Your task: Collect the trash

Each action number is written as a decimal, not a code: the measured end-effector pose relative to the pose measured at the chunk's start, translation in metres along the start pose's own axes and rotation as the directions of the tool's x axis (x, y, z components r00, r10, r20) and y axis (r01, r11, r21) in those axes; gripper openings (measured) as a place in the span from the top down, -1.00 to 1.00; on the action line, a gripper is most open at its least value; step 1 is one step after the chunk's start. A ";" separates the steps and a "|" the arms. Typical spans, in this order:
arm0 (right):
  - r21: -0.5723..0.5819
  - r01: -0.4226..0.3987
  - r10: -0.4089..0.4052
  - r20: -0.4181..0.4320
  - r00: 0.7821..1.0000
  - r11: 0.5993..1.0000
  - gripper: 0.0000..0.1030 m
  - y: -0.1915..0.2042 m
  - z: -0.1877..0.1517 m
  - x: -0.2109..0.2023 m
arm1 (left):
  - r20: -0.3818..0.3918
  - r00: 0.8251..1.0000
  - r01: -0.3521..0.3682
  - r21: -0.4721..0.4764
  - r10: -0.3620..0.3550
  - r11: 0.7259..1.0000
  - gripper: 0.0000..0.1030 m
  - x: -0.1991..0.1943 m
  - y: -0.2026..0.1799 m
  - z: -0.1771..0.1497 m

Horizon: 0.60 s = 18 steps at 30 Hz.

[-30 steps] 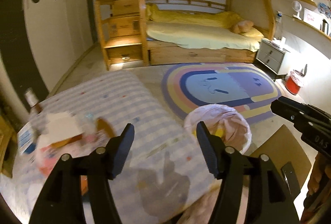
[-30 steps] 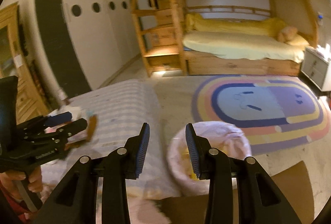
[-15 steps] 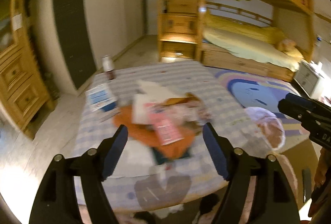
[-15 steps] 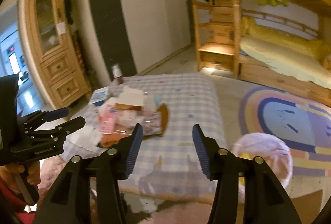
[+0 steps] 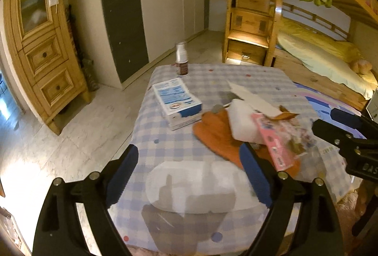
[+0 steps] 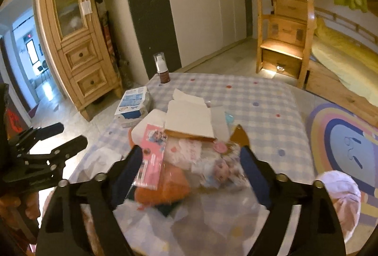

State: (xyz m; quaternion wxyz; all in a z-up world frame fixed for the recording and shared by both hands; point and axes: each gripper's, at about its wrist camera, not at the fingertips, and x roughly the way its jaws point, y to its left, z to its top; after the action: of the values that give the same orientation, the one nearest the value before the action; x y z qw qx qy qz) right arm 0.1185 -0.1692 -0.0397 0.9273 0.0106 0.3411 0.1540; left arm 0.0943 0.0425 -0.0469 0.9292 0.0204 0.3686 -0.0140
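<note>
A heap of trash lies on the blue-checked table (image 5: 212,76): white cardboard (image 6: 189,119), a pink packet (image 6: 151,156), an orange cloth (image 5: 212,133) and clear wrappers. A thin white plastic sheet (image 5: 189,185) lies at the near edge. My left gripper (image 5: 189,152) hovers above that sheet, jaws opening, nothing between them. My right gripper (image 6: 191,154) hangs over the heap, jaws opening, pads pressing on nothing. The bag-lined bin (image 6: 340,194) stands on the floor at the right.
A blue-white tissue pack (image 5: 177,100) and a brown pump bottle (image 5: 182,62) stand at the table's far left. A wooden cabinet (image 6: 78,43) is on the left, a bunk bed (image 5: 319,55) on the right, a striped rug (image 6: 349,138) beside the bin.
Both views have swung left, from the bin and rug to the table with the trash heap. Both pairs of jaws have spread wider.
</note>
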 end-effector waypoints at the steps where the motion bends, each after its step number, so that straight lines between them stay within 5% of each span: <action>1: 0.002 -0.002 0.002 -0.011 1.000 1.000 -0.66 0.001 0.002 0.009 | -0.005 1.000 -0.004 -0.003 0.004 1.000 -0.65 0.003 0.002 0.000; 18: 0.060 -0.031 0.038 -0.125 0.991 0.998 -0.43 -0.004 0.011 0.066 | -0.041 0.999 0.004 0.003 -0.004 1.000 -0.65 0.026 -0.002 0.005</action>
State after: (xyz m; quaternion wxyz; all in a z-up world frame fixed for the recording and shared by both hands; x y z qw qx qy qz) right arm 0.1736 -0.1524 -0.0730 0.9003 0.0337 0.4032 0.1604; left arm 0.1168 0.0403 -0.0609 0.9214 0.0212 0.3877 -0.0159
